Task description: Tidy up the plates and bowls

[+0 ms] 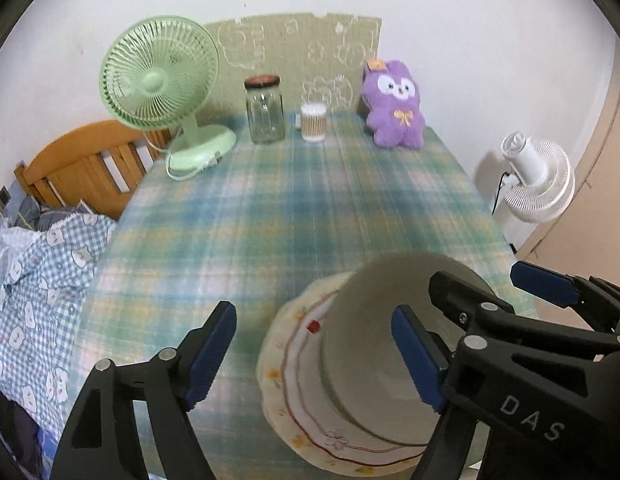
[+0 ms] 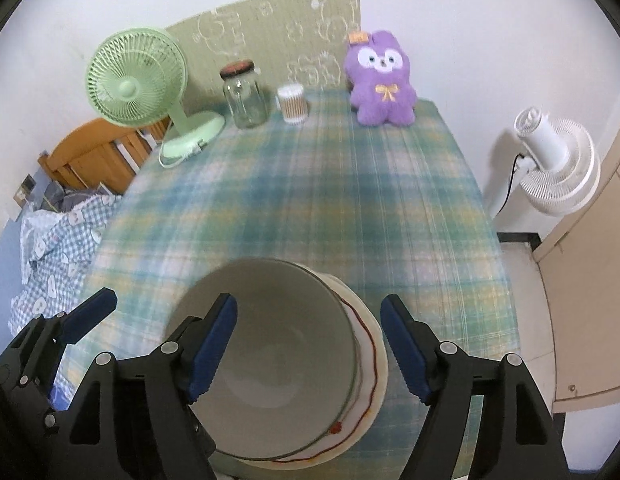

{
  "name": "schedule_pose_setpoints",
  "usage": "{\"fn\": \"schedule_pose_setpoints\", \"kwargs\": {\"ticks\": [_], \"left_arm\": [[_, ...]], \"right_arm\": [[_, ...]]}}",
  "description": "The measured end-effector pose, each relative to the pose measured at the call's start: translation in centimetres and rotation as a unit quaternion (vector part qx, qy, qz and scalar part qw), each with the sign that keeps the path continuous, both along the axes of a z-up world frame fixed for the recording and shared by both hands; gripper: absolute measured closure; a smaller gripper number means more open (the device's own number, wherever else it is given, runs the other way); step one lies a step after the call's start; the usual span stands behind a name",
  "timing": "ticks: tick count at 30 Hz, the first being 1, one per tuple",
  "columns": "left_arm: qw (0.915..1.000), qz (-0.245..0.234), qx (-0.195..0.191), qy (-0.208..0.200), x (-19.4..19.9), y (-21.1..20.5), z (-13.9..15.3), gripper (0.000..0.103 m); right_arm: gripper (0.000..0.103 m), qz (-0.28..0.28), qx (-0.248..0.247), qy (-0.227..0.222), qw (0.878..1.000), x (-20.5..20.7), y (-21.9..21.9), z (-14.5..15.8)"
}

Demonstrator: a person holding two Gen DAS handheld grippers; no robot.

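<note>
A cream bowl [image 2: 277, 344] sits on a cream plate [image 2: 374, 364] with a red wavy line, near the front edge of the plaid-covered table [image 2: 310, 184]. My right gripper [image 2: 310, 344] is open; its left finger is inside the bowl and its right finger is outside, over the plate's right side. In the left wrist view the bowl [image 1: 366, 344] stands on the plate [image 1: 289, 380]. My left gripper [image 1: 314, 352] is open, and the plate's left part lies between its fingers. The right gripper [image 1: 474, 304] shows there over the bowl's rim.
At the table's far edge stand a green desk fan [image 2: 137, 84], a glass jar [image 2: 245, 96], a cup of cotton swabs [image 2: 291, 104] and a purple plush toy [image 2: 382, 84]. A white floor fan [image 2: 558, 164] stands right of the table. A bed with checked bedding [image 2: 53, 248] lies left.
</note>
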State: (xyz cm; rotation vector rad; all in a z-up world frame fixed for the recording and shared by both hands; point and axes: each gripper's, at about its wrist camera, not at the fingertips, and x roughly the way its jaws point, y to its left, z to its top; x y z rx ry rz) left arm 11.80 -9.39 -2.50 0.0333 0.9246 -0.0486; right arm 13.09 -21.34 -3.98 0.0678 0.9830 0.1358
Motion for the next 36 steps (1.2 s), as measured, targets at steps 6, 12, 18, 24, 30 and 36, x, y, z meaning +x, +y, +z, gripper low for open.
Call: {"fn": "schedule_pose_setpoints", "kwargs": {"ticks": [6, 12, 18, 24, 30, 36], "left_arm": [[0.9994, -0.020, -0.001, -0.030, -0.5, 3.2, 2.1, 0.014], [0.9980, -0.036, 0.006, -0.052, -0.9, 7.0, 3.8, 0.008], [0.9966, -0.052, 0.003, -0.064, -1.4, 11.2, 4.9, 0.003], [0.9949, -0.051, 0.005, -0.087, -2.7, 14.7, 6.1, 0.002], [0.9931, -0.029, 0.004, -0.113, -4.2, 17.2, 5.8, 0.000], [0.9914, -0.011, 0.005, -0.130, -6.1, 18.4, 3.8, 0.000]], "right_arm": [[0.026, -0.031, -0.007, -0.019, 0.999, -1.0, 2.9, 2.3], [0.026, -0.077, -0.020, -0.040, 0.996, -2.3, 6.6, 4.3], [0.026, -0.108, -0.027, -0.064, 0.992, -3.8, 10.3, 5.8], [0.026, -0.116, -0.040, -0.090, 0.988, -5.3, 12.9, 7.0], [0.021, -0.104, -0.033, -0.112, 0.988, -6.7, 14.1, 6.7], [0.020, -0.100, -0.028, -0.135, 0.985, -8.6, 14.2, 4.7]]}}
